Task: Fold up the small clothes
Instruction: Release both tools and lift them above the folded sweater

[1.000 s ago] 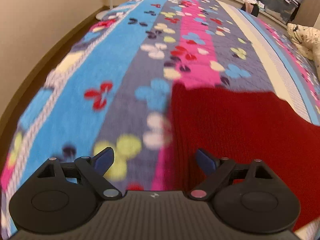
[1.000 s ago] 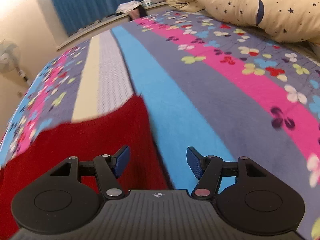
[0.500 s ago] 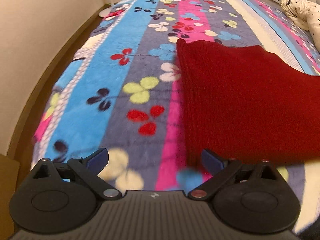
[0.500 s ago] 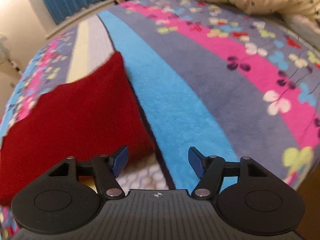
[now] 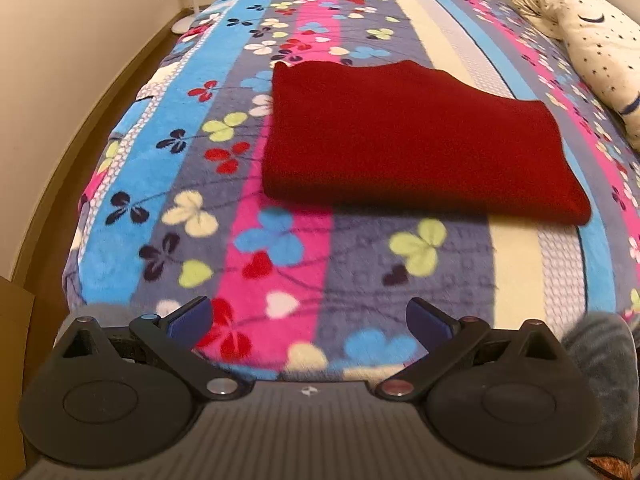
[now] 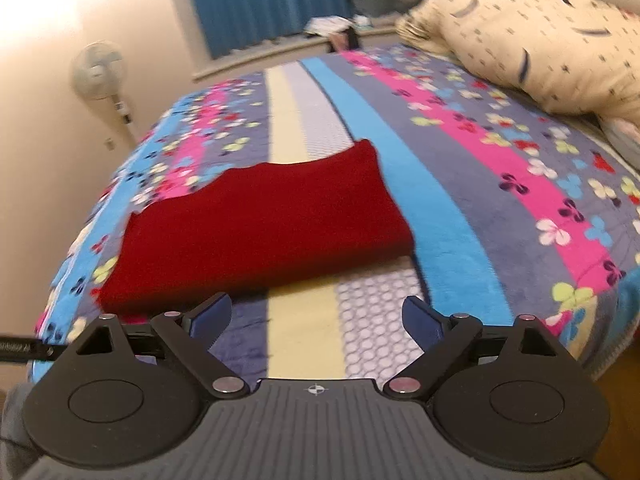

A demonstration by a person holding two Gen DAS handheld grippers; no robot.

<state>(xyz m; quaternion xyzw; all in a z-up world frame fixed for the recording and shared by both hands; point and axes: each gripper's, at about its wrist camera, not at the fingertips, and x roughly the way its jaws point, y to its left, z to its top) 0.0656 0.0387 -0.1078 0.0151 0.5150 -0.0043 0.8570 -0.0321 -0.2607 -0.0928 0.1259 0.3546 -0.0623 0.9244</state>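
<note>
A dark red knitted garment (image 5: pixel 408 140) lies folded flat into a rectangle on the flowered striped blanket (image 5: pixel 256 248) of the bed; the right wrist view shows the red garment (image 6: pixel 264 224) too. My left gripper (image 5: pixel 309 316) hangs above the bed's near edge, well short of the garment, its jaws opening with nothing between them. My right gripper (image 6: pixel 317 313) is also back from the garment, over the cream and grey stripe, its jaws opening and empty.
A cream pillow (image 5: pixel 596 48) with stars lies at the bed's right side, the same pillow (image 6: pixel 532 36) filling the right wrist view's upper right. A standing fan (image 6: pixel 100 72) is by the wall. Blue curtains (image 6: pixel 260 0) and a cluttered sill are behind the bed. Floor runs along the bed's left side.
Both grippers have pulled back and up from the red garment, which now lies whole in view. Both sets of jaws have spread wider, the right markedly.
</note>
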